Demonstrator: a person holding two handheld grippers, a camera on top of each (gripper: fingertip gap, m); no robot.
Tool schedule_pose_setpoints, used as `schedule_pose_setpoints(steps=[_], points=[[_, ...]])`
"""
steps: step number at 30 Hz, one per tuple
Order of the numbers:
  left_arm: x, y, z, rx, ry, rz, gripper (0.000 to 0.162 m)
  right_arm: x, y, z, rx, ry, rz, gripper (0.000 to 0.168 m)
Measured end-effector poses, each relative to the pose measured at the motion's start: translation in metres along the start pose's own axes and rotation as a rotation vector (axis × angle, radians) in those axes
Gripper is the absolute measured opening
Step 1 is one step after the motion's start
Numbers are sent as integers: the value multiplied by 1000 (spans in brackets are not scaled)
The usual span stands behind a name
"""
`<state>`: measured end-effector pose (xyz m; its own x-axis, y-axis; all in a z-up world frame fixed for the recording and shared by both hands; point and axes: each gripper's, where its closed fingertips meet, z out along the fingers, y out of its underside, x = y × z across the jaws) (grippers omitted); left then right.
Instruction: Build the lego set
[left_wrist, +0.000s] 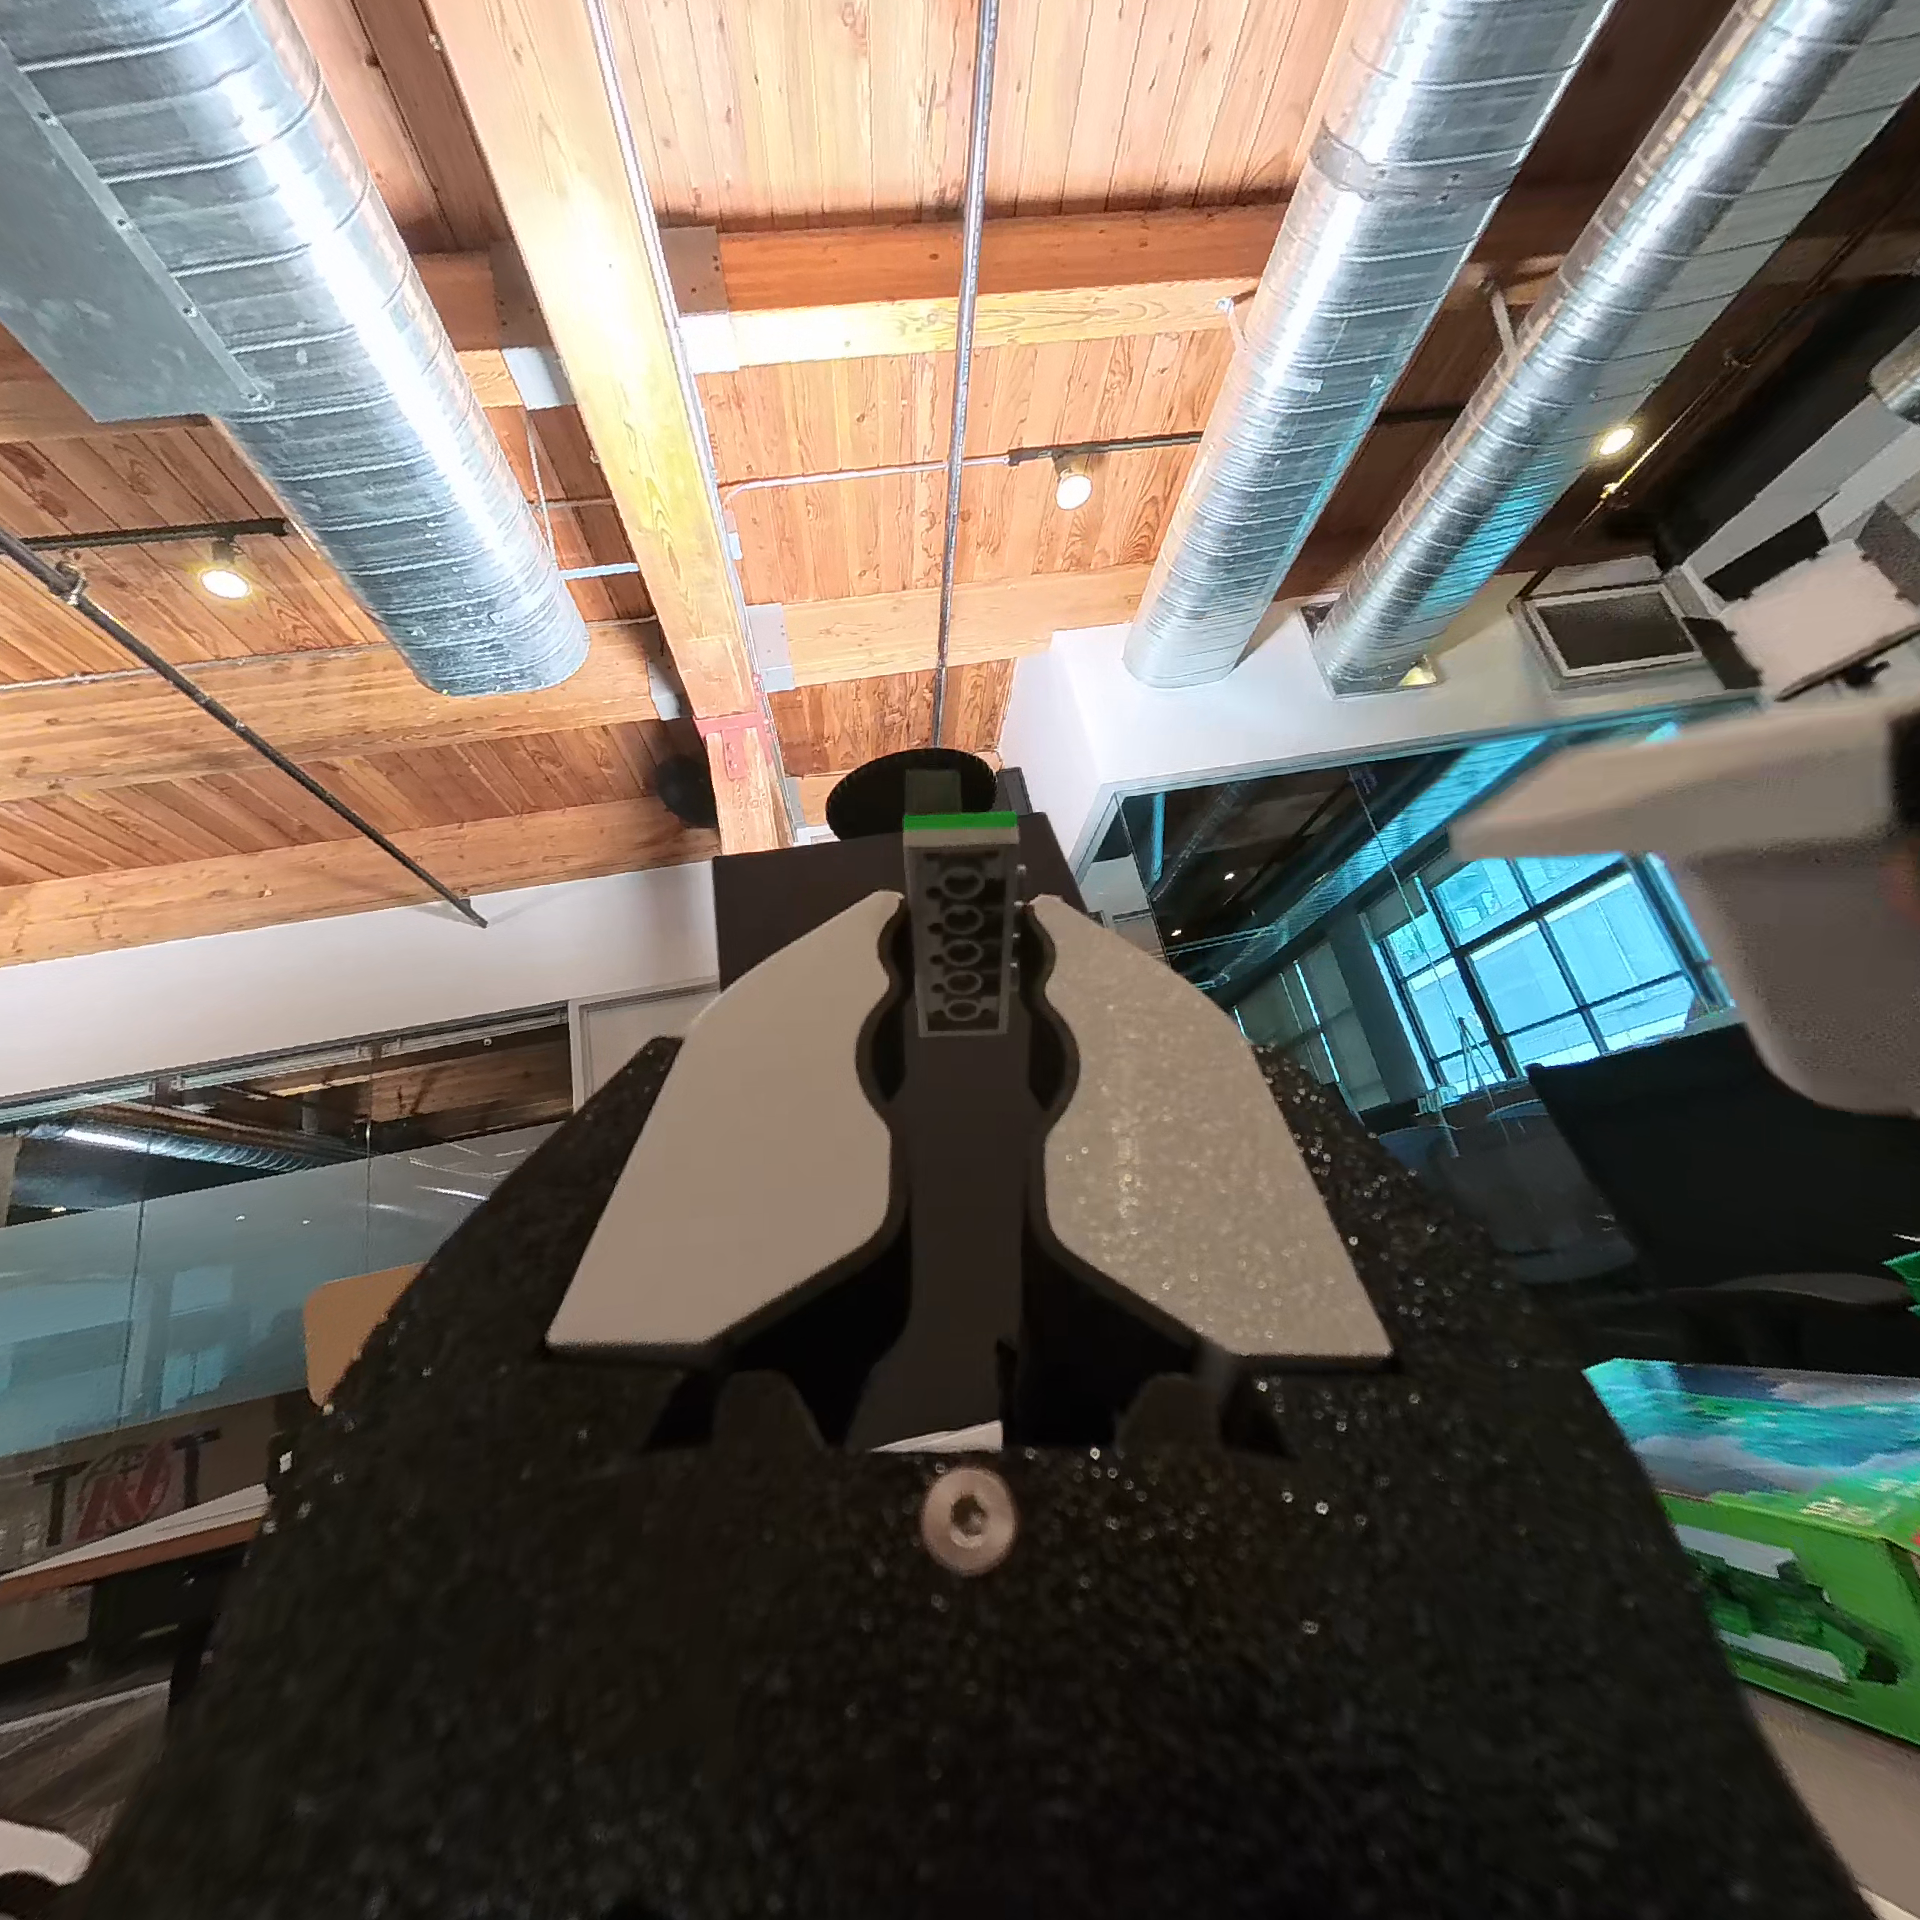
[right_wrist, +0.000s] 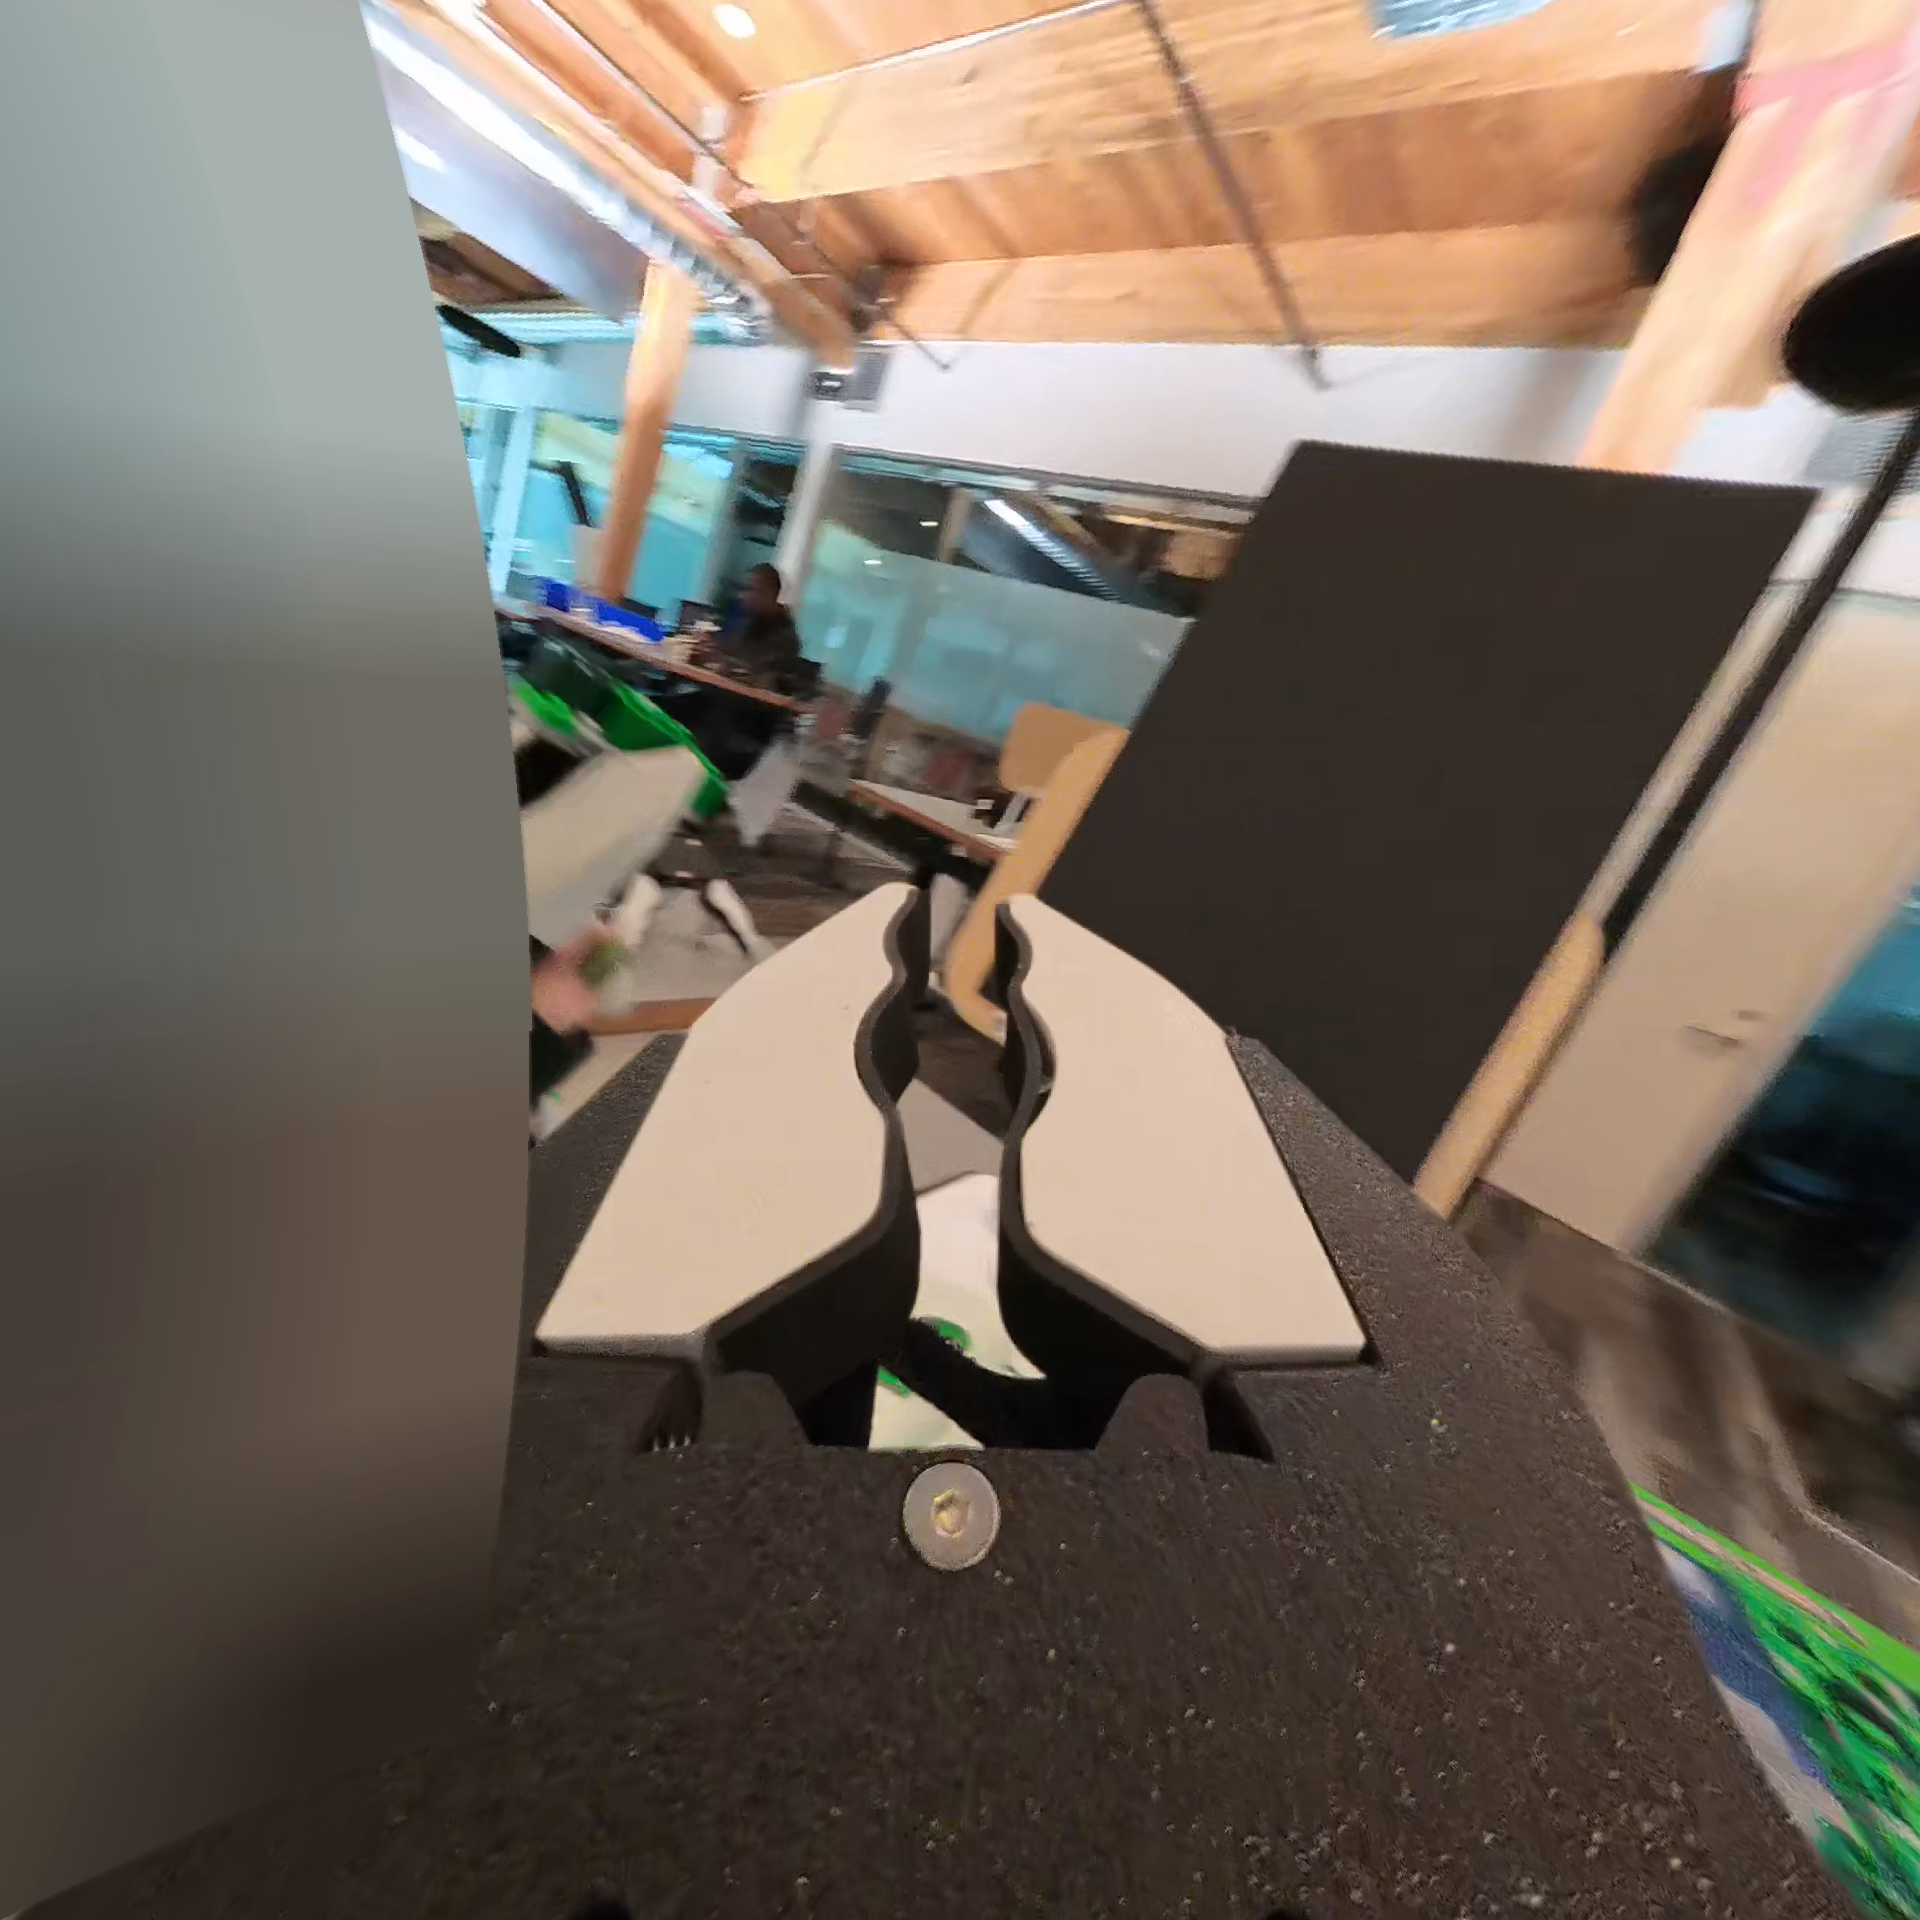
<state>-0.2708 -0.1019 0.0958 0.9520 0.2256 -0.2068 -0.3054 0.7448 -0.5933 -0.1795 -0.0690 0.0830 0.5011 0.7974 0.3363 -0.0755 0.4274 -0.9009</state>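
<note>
My left gripper (left_wrist: 961, 914) points up toward the ceiling. It is shut on a long dark grey lego plate (left_wrist: 961, 961) that stands on end between the fingers, underside tubes facing the camera. A thin green piece (left_wrist: 958, 823) sits on the plate's top end. A white finger of the other gripper (left_wrist: 1683, 790) shows at the right edge, apart from the plate. In the right wrist view my right gripper (right_wrist: 958, 914) is held level with a narrow gap between the fingers and nothing in it. That view is motion-blurred.
A green lego box (left_wrist: 1787, 1538) lies low on the right and also shows in the right wrist view (right_wrist: 1808, 1704). A black panel (right_wrist: 1403, 831) stands ahead on the right. A wooden chair (right_wrist: 1039, 831) and a seated person (right_wrist: 764, 623) are farther off. About 10 cm separates my left fingertips from my right.
</note>
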Motion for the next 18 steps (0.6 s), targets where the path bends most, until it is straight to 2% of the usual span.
schedule_pose_setpoints(steps=[1,4,6,8,11,14,16,18], points=[[-2,0,0,0,-3,3,18,6,7,-4,3,48,-16,9],[-4,1,0,-4,-1,10,18,9,23,-11,-3,52,-33,6],[-5,2,0,-6,4,5,18,3,41,-13,-91,-24,-68,7],[-5,3,0,-7,13,-5,18,-10,77,-22,-272,-172,-103,3],[-4,5,1,-6,36,-27,18,-34,149,-58,-589,-421,-98,9],[-2,8,2,-13,60,-42,18,-59,202,-96,-740,-585,-127,10],[1,8,3,-11,77,-46,18,-75,230,-115,-838,-652,-130,9],[2,9,3,-15,88,-46,18,-75,254,-120,-961,-554,-94,5]])
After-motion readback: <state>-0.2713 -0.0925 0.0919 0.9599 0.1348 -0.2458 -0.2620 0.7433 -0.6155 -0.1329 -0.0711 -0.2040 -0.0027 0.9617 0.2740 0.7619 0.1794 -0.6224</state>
